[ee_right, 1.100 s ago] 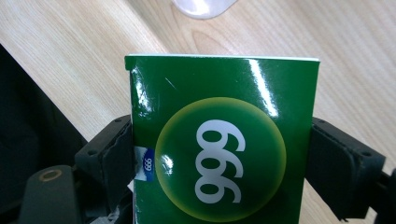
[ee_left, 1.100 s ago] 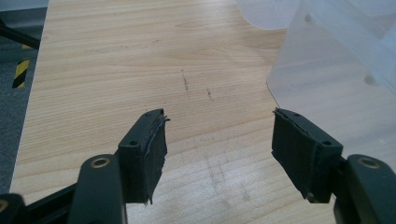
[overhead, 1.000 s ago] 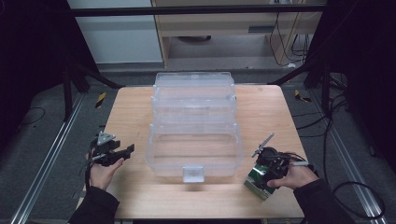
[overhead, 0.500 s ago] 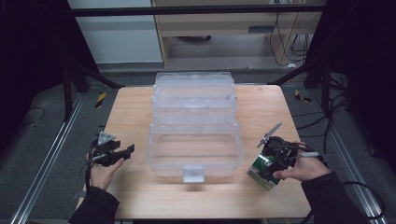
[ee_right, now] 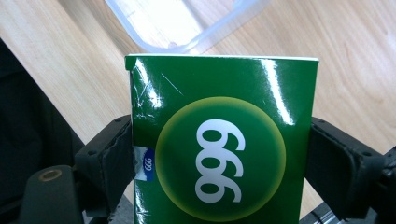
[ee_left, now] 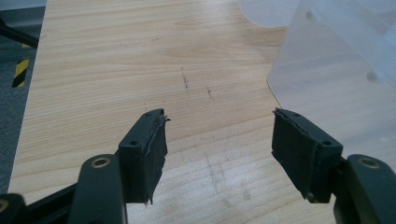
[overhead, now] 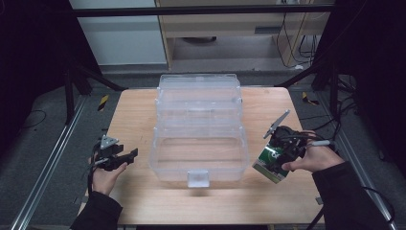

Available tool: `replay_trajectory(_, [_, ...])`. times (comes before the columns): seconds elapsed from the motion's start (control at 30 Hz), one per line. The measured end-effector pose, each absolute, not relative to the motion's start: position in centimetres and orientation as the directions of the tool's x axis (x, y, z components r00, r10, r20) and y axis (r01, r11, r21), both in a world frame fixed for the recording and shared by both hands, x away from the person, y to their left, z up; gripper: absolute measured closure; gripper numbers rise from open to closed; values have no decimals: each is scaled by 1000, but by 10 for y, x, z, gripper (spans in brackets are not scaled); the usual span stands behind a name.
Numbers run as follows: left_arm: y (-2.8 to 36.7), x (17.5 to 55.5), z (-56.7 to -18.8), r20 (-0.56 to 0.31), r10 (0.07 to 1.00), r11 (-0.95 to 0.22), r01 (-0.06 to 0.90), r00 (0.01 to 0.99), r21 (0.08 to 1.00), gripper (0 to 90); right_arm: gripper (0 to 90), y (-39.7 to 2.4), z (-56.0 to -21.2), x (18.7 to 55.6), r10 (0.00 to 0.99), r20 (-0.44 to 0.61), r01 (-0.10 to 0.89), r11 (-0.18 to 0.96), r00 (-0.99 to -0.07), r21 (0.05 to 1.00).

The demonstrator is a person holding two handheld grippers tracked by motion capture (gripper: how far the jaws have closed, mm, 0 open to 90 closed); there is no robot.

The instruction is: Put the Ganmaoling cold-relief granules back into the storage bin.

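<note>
A clear plastic storage box (overhead: 198,139) with stepped open trays stands in the middle of the wooden table (overhead: 139,115). My right gripper (overhead: 277,155) is shut on a green carton (overhead: 269,163) printed with "999" (ee_right: 219,158), held tilted just right of the box's front corner (ee_right: 187,42). The carton sits clamped between both black pads (ee_right: 116,158). My left gripper (overhead: 125,157) rests low at the table's left side, open, with bare wood between its fingers (ee_left: 152,149). The box's frosted wall (ee_left: 336,70) lies ahead to its right.
Metal rails (overhead: 48,163) run along both sides of the table. A beige cabinet (overhead: 230,24) and cables (overhead: 297,33) stand behind the table's far edge. Yellow-black tape (overhead: 103,102) marks the floor at the left.
My right gripper has lifted the green carton and carried it left, closer to the clear box. The left gripper has stayed still.
</note>
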State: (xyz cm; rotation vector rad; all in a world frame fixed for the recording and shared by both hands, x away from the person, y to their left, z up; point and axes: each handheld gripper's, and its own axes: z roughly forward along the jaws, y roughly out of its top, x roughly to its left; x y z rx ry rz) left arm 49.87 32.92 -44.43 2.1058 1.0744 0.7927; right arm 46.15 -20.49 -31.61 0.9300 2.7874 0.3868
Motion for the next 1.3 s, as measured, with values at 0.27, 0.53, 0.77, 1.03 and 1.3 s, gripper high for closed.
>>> replay_trajectory(0.27, [329,499,-445,224,844,-467,462,487,754,344,169,-196,-297,473,562,-98,514,804,-822,299])
replay_trajectory(0.53, [329,499,-445,225,843,-469,461,489,754,344,169,-171,-287,486,476,-108,428,852,-873,301])
replay_trajectory(0.77, [329,499,-445,222,844,-466,463,488,754,344,168,-149,-287,495,388,-113,340,889,-915,306])
replay_trajectory(1.03, [329,500,-446,220,844,-466,467,489,751,344,168,-126,-287,506,312,-119,267,918,-943,292])
replay_trajectory(1.3, [329,500,-446,220,843,-467,466,491,752,344,168,-107,-293,513,239,-120,197,937,-964,288])
